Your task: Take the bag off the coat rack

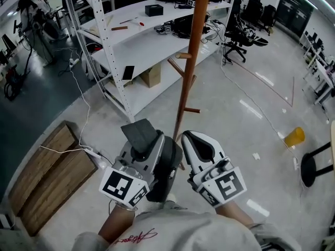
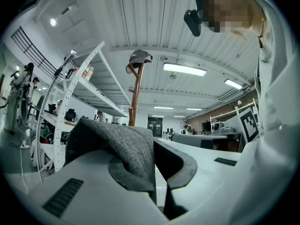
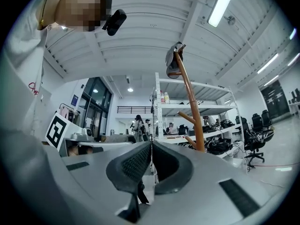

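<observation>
I count two grippers, left gripper point(image 1: 152, 140) and right gripper point(image 1: 194, 140); one coat rack point(image 1: 190, 61); one grey bag point(image 1: 137, 130); one cap point(image 2: 139, 57); one yellow bucket point(image 1: 294, 136).

Left gripper point(image 1: 142, 140): white shell, black-edged jaws.
Marker cubes point(image 1: 124, 188): black-and-white square markers.
Right gripper point(image 1: 192, 138): matching white shell.
Top point(image 1: 172, 229): pale grey, red script on front.

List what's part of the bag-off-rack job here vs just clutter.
Job: gray fabric bag, clamped in the left tool; wooden coat rack; right tool, shut and empty.
Clutter: yellow container, black stool, wooden pallets, white shelving, office chair, cap atop the rack.
</observation>
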Demonstrator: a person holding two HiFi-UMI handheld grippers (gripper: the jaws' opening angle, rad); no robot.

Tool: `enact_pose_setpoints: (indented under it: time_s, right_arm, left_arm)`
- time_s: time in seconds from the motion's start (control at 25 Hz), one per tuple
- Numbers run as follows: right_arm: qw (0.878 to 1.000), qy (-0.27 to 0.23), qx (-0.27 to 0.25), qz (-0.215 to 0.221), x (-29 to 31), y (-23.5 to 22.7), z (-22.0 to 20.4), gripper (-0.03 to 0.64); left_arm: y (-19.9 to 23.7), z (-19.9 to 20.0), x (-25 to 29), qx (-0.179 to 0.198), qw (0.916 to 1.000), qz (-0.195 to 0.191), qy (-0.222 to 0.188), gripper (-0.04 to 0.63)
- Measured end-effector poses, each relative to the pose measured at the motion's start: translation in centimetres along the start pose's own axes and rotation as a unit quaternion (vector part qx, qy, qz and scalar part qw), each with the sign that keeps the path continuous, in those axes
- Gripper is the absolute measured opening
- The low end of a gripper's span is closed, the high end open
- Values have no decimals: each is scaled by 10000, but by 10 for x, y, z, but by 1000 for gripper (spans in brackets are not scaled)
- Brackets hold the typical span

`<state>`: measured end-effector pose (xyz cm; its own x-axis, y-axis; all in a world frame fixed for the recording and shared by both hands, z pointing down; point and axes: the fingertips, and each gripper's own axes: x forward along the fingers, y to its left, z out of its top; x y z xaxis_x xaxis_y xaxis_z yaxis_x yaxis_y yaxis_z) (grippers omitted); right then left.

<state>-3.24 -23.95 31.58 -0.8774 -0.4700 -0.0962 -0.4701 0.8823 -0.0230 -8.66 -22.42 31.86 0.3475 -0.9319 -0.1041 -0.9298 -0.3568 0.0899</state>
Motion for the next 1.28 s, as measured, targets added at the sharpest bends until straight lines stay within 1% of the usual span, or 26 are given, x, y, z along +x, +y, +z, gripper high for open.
enact_pose_setpoints:
  time_s: [0.16, 0.32, 0.44, 0.64, 1.0, 1.12, 1.28]
  right_arm:
    - [9999, -34, -25, -132, -10, 14, 2, 20]
    - [9995, -77, -29, -313, -28, 42, 6, 20]
    - [9991, -103, -50, -413, -43, 74, 7, 20]
    - [9983, -147, -98, -562, -73, 134, 8, 20]
    - [9970, -128, -86, -764, -113, 226, 7, 21]
    - [9964, -131, -93, -836, -123, 245, 10, 20]
    - [9962, -129, -109, -852, -132, 258, 16, 20]
  left_arm:
    - [-7, 3, -17, -10, 9999, -100, -36, 32]
    - [-19, 7, -48, -88, 9997, -231, -63, 32]
    - [-28, 12, -77, -128, 9993, -326, -100, 32]
    - [-48, 19, -134, -84, 9988, -465, -136, 32]
    - [-77, 24, -226, -98, 9977, -664, -38, 32]
    - [-85, 27, -246, -148, 9972, -726, -23, 32]
    - [-95, 31, -261, -177, 9967, -790, -1, 32]
